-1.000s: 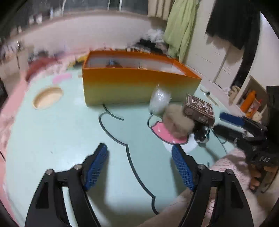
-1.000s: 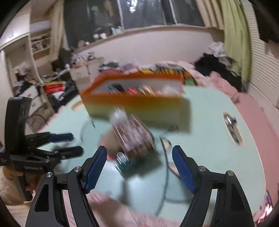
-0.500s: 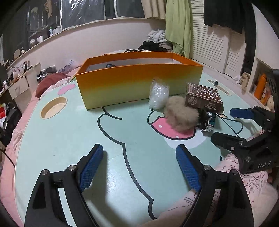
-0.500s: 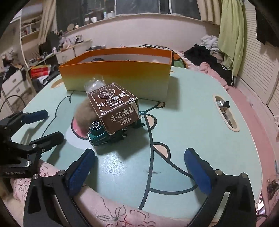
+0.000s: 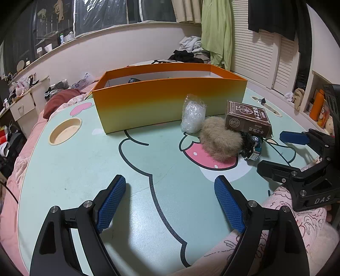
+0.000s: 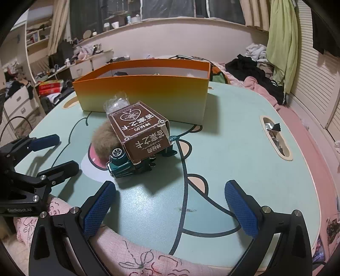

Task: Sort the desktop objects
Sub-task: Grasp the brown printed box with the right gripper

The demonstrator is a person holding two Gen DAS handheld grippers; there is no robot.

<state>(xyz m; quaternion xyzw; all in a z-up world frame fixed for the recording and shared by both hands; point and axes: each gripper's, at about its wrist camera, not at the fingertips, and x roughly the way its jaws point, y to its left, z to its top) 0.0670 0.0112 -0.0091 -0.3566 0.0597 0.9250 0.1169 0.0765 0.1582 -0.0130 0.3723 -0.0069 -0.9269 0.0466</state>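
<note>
over the table [image 5: 63, 169] both grippers' jaws gape, empty

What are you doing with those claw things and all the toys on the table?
A person holds a claw in each hand, sorting things into the orange box. Both the left claw and right claw are open and empty, hovering above the table. The brown card box, toy car, fluffy ball and plastic bag wait outside.

A long pale window ledge [image 5: 119, 31] runs under dark windows [image 5: 102, 12]; right of it hangs a green curtain [image 5: 216, 31] beside white louvred doors [image 5: 263, 53], and left stands a cluttered drawer unit [image 5: 23, 106]
</note>
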